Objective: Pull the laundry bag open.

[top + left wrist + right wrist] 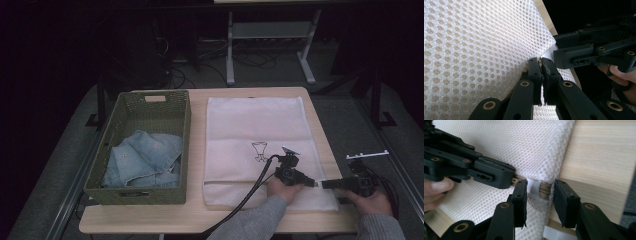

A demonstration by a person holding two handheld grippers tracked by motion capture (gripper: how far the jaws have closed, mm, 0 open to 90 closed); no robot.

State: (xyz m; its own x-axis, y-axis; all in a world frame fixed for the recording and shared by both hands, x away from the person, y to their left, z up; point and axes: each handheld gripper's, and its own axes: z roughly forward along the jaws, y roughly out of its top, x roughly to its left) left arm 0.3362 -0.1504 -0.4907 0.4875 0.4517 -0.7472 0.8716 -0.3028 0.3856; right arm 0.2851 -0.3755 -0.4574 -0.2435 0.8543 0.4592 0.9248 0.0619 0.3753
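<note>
A pale wooden surface (195, 97) carries two things side by side. On its left part stands a green woven basket (131, 192), with blue denim (142, 160) inside it. On its right part a white mesh bag (255, 122) lies flat, reaching almost to the right edge.

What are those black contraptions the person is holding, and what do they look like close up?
They are two handheld grippers. The left gripper and right gripper are black, each with two flat jaws on linked bars joined by brass-coloured rivets. A thick black cable trails from the left one, which carries a grey three-cornered plate on top. The person wears grey sleeves.
</note>
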